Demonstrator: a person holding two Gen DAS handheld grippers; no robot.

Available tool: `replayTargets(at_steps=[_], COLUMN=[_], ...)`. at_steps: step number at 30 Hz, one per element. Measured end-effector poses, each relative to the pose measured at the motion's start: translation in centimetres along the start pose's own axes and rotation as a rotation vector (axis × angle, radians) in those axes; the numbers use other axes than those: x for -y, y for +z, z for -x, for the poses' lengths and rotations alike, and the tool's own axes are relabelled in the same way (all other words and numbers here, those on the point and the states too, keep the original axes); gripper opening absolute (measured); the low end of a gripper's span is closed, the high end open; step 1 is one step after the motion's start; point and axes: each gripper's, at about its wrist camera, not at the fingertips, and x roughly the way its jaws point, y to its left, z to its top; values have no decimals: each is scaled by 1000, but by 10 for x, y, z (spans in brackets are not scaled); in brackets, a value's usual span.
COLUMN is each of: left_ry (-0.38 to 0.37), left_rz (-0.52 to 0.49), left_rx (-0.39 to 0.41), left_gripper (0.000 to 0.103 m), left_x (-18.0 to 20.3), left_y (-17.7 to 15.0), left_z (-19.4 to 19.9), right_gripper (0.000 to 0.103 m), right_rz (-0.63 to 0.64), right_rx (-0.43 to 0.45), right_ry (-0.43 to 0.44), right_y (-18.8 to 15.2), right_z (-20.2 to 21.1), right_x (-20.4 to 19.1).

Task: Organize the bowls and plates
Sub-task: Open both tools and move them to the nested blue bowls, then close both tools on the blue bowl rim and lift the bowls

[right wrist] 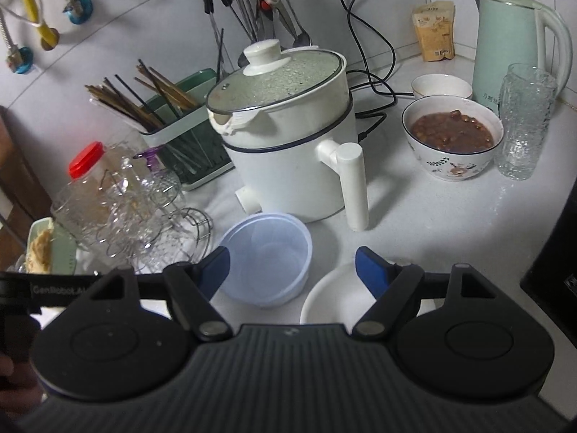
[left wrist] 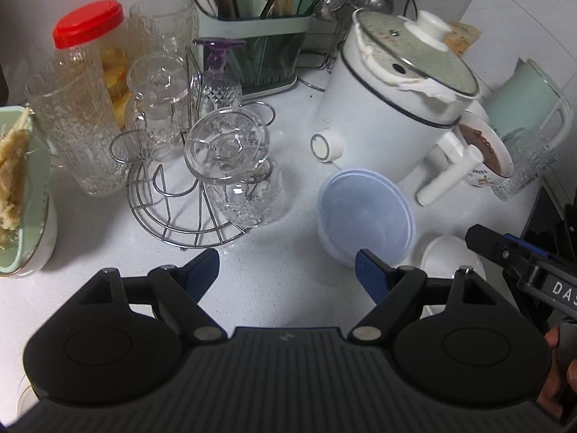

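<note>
A translucent blue plastic bowl [left wrist: 366, 220] stands on the white counter in front of the white electric pot [left wrist: 393, 108]. A plain white bowl [left wrist: 450, 256] sits beside it, nearer the counter's right side. My left gripper [left wrist: 286, 269] hovers open over bare counter, just left of the blue bowl. In the right wrist view, my right gripper [right wrist: 294, 269] is open above the blue bowl [right wrist: 267, 256] and the white bowl [right wrist: 335, 299], touching neither. A floral bowl of brown beans [right wrist: 452, 133] and a small white bowl [right wrist: 441, 86] stand behind, to the right.
A wire rack with upturned glasses [left wrist: 202, 180], tall glasses, a red-lidded jar [left wrist: 90, 25] and a chopstick holder [left wrist: 252, 36] crowd the left. A green plate with food [left wrist: 21, 195] sits at the left edge. A green kettle [right wrist: 512, 47] and a textured glass [right wrist: 526, 122] stand at the right.
</note>
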Motion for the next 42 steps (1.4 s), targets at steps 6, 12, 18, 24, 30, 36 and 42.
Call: replayTargets(at_steps=[6,12,18,24,30,36,42], left_ry=[4,-18,-71,-101,-95,-81,-68], left_rz=[36,42,20,-15,-19,-30,-53], left_rx=[-32,-64,-116,-138,-180,-189,-185], left_gripper=[85,77,63,62,43,25,21], left_x=[-11,-17,-4,13,21,30,40], left_y=[9,17,20,24,30,35,39], left_z=[-21,-41,-67,-86,-106,-117,-119], right_gripper=[75,64,55,47,41,20,15], right_rz=[0,43,36,17,4,6,8], right_rx=[-48,-80,-105,-152,-206,-232,-235], right_ry=[7,24,-30,-38,-20,5,24], right_y=[6,10,15,16,12,9,9], right_z=[-31,-55,-79,-98,-116,-126,-126], right_x=[-3,-14,-8,5,13,16,16])
